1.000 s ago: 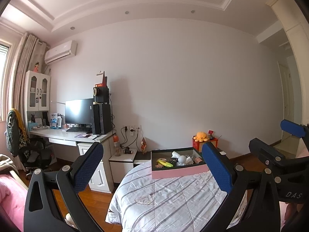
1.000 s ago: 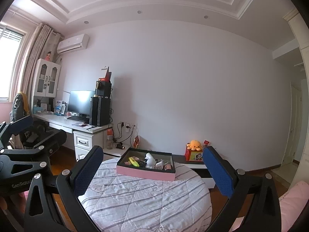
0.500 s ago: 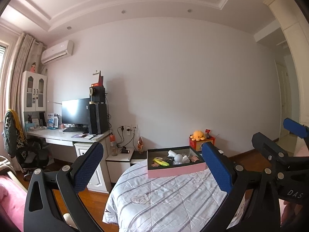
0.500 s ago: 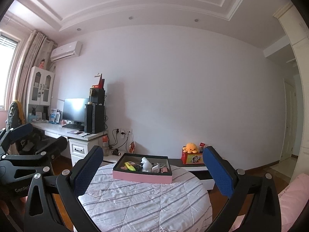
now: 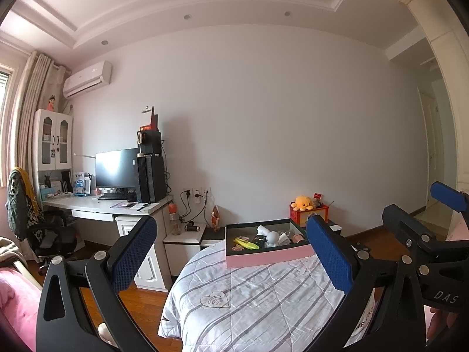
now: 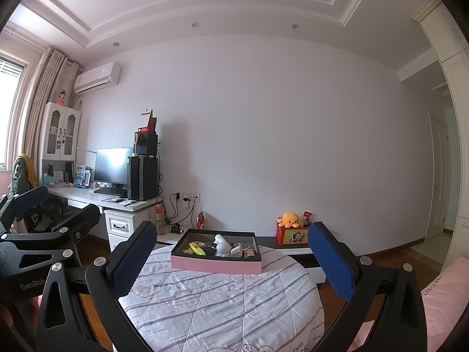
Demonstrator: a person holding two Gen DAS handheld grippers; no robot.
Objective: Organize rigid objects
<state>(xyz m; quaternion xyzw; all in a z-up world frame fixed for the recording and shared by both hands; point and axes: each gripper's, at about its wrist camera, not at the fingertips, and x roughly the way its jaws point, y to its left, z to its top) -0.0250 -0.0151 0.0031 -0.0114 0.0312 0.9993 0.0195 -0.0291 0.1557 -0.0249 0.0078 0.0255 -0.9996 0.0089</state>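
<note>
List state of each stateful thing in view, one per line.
left gripper: open, empty
right gripper: open, empty
pink box: lidless, holding small items
monitor: screen dark
cabinet: doors shut
desk drawer: shut

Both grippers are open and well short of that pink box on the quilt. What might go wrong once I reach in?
The small things in the pink box lie packed together, so the open right gripper may catch the white figure and its neighbours at once. The box sits on a soft quilt and may tip or slide when pushed. The left gripper is close alongside; the two could collide.
</note>
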